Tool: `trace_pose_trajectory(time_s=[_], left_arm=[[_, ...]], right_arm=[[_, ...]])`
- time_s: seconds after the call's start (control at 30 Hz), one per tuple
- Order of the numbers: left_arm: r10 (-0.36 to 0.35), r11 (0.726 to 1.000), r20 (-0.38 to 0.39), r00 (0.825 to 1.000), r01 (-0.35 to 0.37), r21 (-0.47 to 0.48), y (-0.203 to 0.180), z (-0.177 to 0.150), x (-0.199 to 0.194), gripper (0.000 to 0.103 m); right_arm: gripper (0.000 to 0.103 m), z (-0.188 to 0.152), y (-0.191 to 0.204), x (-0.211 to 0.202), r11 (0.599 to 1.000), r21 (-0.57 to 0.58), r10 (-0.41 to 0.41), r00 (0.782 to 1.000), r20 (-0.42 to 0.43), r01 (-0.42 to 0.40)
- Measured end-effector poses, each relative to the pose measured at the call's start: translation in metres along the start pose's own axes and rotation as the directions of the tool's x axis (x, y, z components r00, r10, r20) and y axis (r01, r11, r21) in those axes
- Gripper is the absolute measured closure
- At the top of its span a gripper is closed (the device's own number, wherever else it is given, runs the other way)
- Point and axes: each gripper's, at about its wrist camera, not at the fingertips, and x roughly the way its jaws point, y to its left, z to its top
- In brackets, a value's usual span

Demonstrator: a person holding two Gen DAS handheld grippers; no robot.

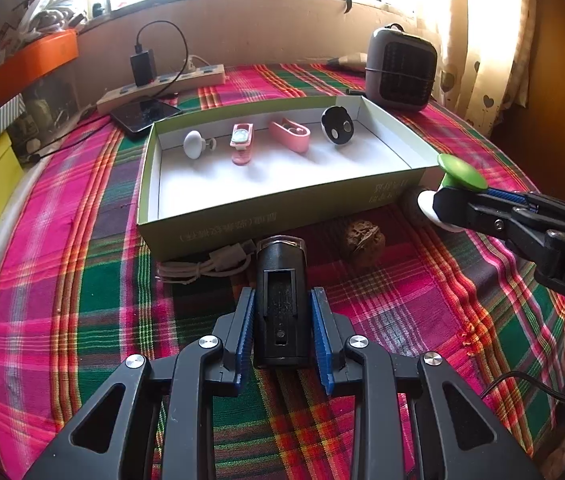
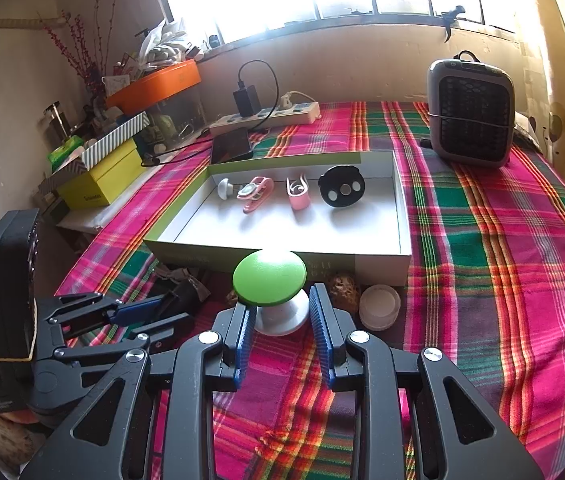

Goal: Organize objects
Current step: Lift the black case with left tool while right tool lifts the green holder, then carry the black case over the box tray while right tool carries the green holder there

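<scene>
While its blue-padded fingers press against both long sides of a black cylindrical device (image 1: 281, 300), the left hand-held gripper (image 1: 282, 312) holds that device with its long axis running straight ahead along the fingers, the clear-rimmed end pointing toward the open cardboard box (image 1: 282, 216). The device sits low over the plaid tablecloth (image 1: 82, 240), just in front of the box's near wall, with a coiled white cable (image 1: 206, 266) to its left and a walnut (image 1: 363, 239) to its right.

The right hand-held gripper (image 2: 282, 312) has its fingers around the white base of a green-capped mushroom-shaped object (image 2: 270, 278); whether the pads actually touch the base cannot be told. The green cap faces up and forward, toward the box. Beside it lie a round white lid (image 2: 379, 304) and the walnut, both close to the box's near wall.

Inside the box, in a row along the far wall, are a small white mushroom-shaped knob (image 1: 193, 144), a pink clip-like item (image 1: 241, 142), a pink holder (image 1: 290, 133) and a black round piece with holes (image 1: 337, 125). Beyond the box are a power strip (image 1: 162, 86), a phone (image 1: 145, 115) and a small grey heater (image 1: 400, 68).
</scene>
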Motion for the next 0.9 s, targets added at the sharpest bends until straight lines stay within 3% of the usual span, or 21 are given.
trace_pose_trajectory(time_s=[0.33, 0.9], left_arm=[[-0.017, 1.000, 0.029, 0.999, 0.018, -0.024, 0.010, 0.017, -0.024, 0.078], [-0.014, 0.999, 0.022, 1.000, 0.015, -0.052, 0.032, 0.046, -0.017, 0.078]], right_arm=[[0.074, 0.010, 0.002, -0.005, 1.000, -0.006, -0.002, 1.000, 0.011, 0.002], [0.074, 0.030, -0.002, 0.007, 1.000, -0.009, -0.020, 1.000, 0.002, 0.020]])
